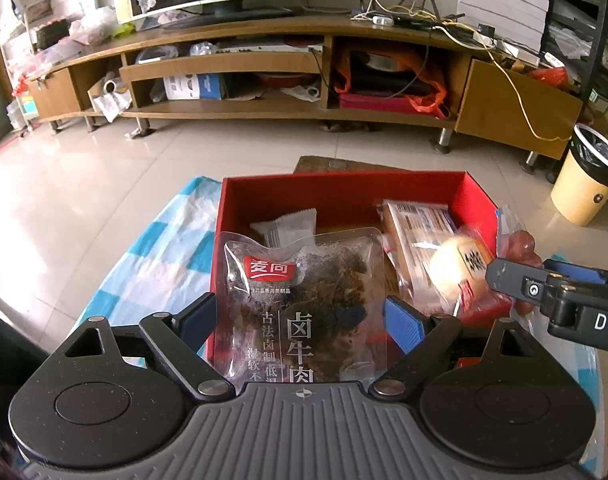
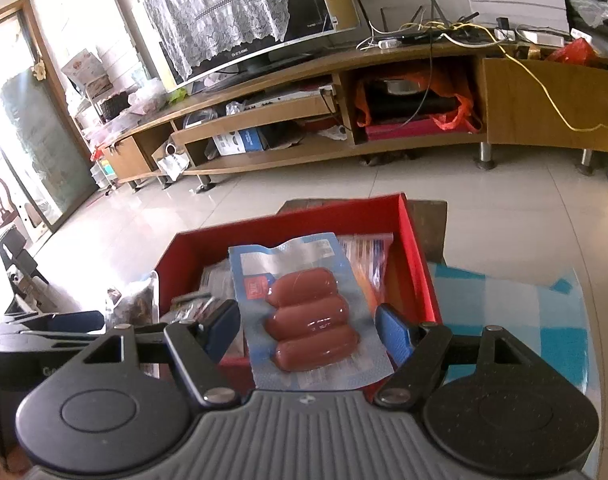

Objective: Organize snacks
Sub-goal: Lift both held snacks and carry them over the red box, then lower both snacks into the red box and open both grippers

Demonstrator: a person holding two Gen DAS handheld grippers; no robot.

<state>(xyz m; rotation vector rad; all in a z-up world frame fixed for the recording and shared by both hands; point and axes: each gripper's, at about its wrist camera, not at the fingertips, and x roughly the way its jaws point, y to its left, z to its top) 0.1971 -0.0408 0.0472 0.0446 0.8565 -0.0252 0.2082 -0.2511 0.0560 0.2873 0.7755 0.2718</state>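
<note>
A red box [image 1: 344, 186] stands on a blue-checked cloth and holds several snack packs. My left gripper [image 1: 300, 314] is shut on a clear braised-beef pack [image 1: 300, 280], held over the box's near left part. A white sachet [image 1: 284, 226] and a long orange-brown pack [image 1: 420, 232] lie inside. My right gripper [image 2: 306, 326] is shut on a blue sausage pack [image 2: 304, 308] with three sausages, held over the same red box [image 2: 416, 248]. The right gripper also shows in the left wrist view [image 1: 516, 280], where a yellow snack [image 1: 452, 264] looks blurred.
The blue-checked cloth [image 1: 160, 248] covers the table around the box. Beyond it are a tiled floor [image 1: 184, 148], a long wooden TV stand [image 1: 264, 64] with clutter, and a yellow bin [image 1: 588, 176] at right.
</note>
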